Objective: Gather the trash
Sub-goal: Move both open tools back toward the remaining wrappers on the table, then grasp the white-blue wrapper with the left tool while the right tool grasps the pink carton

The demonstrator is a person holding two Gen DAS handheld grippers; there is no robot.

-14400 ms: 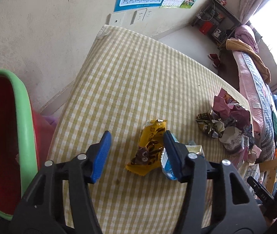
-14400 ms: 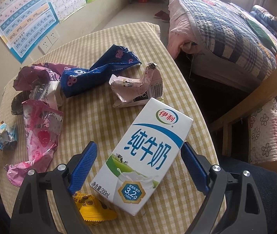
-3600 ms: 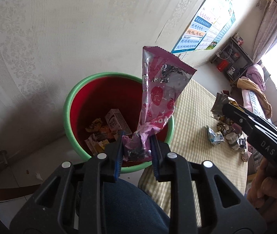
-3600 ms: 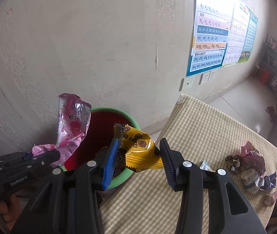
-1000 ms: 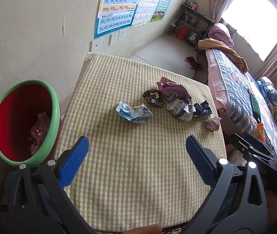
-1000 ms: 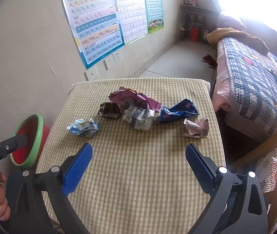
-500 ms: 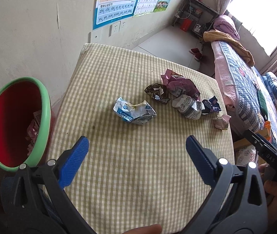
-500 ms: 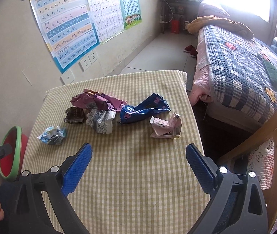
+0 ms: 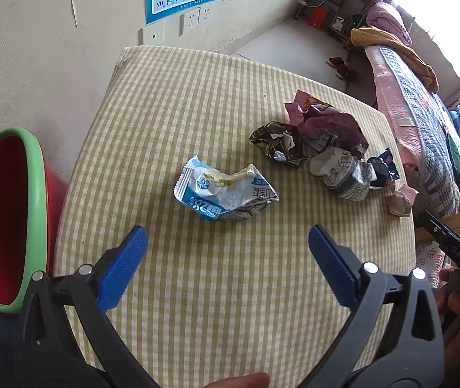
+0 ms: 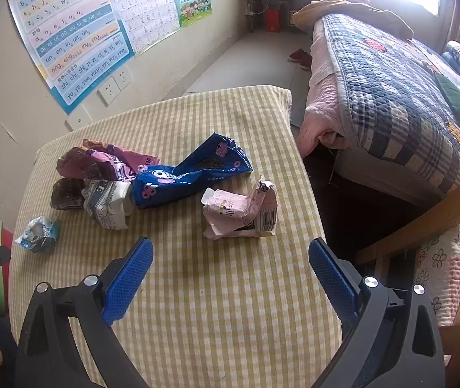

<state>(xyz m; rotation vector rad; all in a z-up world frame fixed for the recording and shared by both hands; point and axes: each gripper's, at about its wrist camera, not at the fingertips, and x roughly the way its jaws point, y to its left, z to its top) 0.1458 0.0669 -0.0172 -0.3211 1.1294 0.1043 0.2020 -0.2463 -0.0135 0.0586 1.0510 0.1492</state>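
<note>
A crumpled blue-and-white wrapper [image 9: 223, 190] lies mid-table, just ahead of my left gripper [image 9: 228, 255], which is open and empty above the checked cloth. Further right sits a heap: a dark foil wrapper [image 9: 278, 145], a maroon bag [image 9: 327, 123] and a crushed grey-white carton [image 9: 343, 174]. In the right wrist view my right gripper [image 10: 230, 265] is open and empty, facing a flattened pink carton [image 10: 239, 210]. A long blue snack bag [image 10: 184, 174] lies beyond it, with the maroon bag [image 10: 100, 161] and the grey-white carton [image 10: 107, 203] to its left.
A red bin with a green rim [image 9: 39, 194] stands on the floor off the table's left edge. A bed with a checked quilt [image 10: 391, 97] runs along the right. A wooden chair [image 10: 440, 226] is near the table's right corner. Posters hang on the wall [image 10: 78, 42].
Both grippers have dropped closer to the table. The left one now nears the blue-and-white wrapper, the right one nears the pink carton. Both stay wide open.
</note>
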